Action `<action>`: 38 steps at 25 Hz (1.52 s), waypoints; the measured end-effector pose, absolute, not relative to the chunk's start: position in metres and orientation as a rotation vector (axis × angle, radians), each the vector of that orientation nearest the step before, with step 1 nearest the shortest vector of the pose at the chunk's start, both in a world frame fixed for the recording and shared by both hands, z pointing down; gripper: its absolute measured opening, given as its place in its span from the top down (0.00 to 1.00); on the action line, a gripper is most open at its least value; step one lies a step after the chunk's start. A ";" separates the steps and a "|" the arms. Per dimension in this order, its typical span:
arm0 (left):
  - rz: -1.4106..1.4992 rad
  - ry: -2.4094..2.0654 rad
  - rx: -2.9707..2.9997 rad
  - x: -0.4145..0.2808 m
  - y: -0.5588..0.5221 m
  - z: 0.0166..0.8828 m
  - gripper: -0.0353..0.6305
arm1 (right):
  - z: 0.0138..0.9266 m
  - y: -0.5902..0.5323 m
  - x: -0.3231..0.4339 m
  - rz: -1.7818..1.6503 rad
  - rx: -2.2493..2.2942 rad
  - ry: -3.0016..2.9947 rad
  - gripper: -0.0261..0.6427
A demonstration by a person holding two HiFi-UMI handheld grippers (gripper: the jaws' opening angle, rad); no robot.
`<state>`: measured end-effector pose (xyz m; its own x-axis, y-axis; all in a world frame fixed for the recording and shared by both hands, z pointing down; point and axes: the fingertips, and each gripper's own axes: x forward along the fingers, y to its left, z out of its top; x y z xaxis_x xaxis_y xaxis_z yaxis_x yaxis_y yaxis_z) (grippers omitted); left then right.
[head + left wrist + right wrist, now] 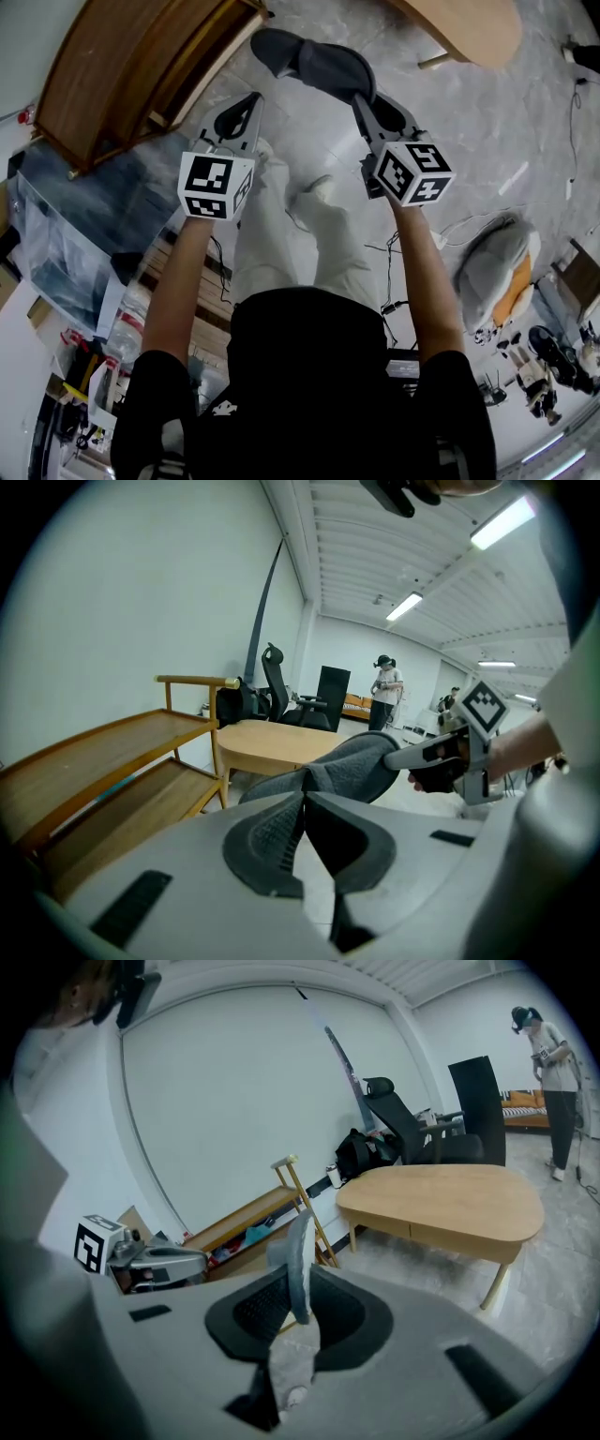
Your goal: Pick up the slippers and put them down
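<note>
I am clamping the right gripper [367, 101] on the dark grey slippers [314, 61]. Its jaws are standing slightly apart, pressing a thin edge of the fabric upright between the pads, with a paler piece hanging below them. The left gripper [253, 97] is showing its jaw tips drawn together, and I can make out nothing between them. The slippers' near end is sitting just past those tips, and from above the tip seems to be stopping just short of it.

I am stretching my left forearm [178, 281] and right forearm [427, 272] straight ahead, side by side, with both tools slanting forward and down.

The slippers are hanging in the air over the grey marbled floor [450, 122], between the wooden shelf rack [131, 66] and the wooden table [469, 28]. Their long axis is running crosswise between the two tools, one end pointing toward the rack and the other lying in the right jaws.
</note>
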<state>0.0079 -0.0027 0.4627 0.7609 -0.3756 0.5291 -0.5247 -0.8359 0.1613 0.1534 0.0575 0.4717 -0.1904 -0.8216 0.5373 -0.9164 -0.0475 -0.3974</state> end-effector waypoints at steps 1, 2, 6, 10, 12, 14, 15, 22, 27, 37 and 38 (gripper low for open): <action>0.708 -0.706 2.655 0.006 0.000 0.470 0.94 | 0.479 0.061 0.153 1.064 1.900 -2.074 0.88; 0.711 -0.714 2.650 0.005 0.003 0.476 0.94 | 0.484 0.063 0.153 1.070 1.893 -2.077 0.88; 0.731 -0.720 2.626 0.008 0.009 0.508 0.94 | 0.515 0.069 0.162 1.098 1.874 -2.079 0.88; 0.752 -0.736 2.569 0.000 0.016 0.565 0.94 | 0.568 0.074 0.157 1.131 1.830 -2.065 0.88; 0.768 -0.734 2.541 -0.003 0.020 0.591 0.94 | 0.591 0.074 0.152 1.150 1.811 -2.058 0.88; 0.786 -0.719 2.530 -0.002 0.022 0.616 0.94 | 0.611 0.074 0.150 1.159 1.802 -2.052 0.88; 0.796 -0.710 2.526 -0.002 0.023 0.627 0.94 | 0.620 0.074 0.149 1.164 1.800 -2.049 0.88; 0.827 -0.699 2.501 0.005 0.010 0.691 0.94 | 0.683 0.068 0.152 1.223 1.804 -2.020 0.88; 0.853 -0.698 2.499 0.002 0.001 0.736 0.94 | 0.732 0.067 0.151 1.263 1.805 -1.994 0.88; 0.822 -0.744 2.481 -0.003 -0.026 0.806 0.94 | 0.818 0.055 0.149 1.289 1.800 -1.997 0.88; 0.816 -0.746 2.482 -0.002 -0.030 0.812 0.94 | 0.825 0.051 0.150 1.286 1.803 -2.001 0.88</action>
<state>-0.0021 -0.0295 0.8117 0.6834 -0.3558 0.6374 -0.6032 -0.7670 0.2186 0.1504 0.0513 0.8246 -0.2625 -0.7377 0.6220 -0.8724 -0.0939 -0.4797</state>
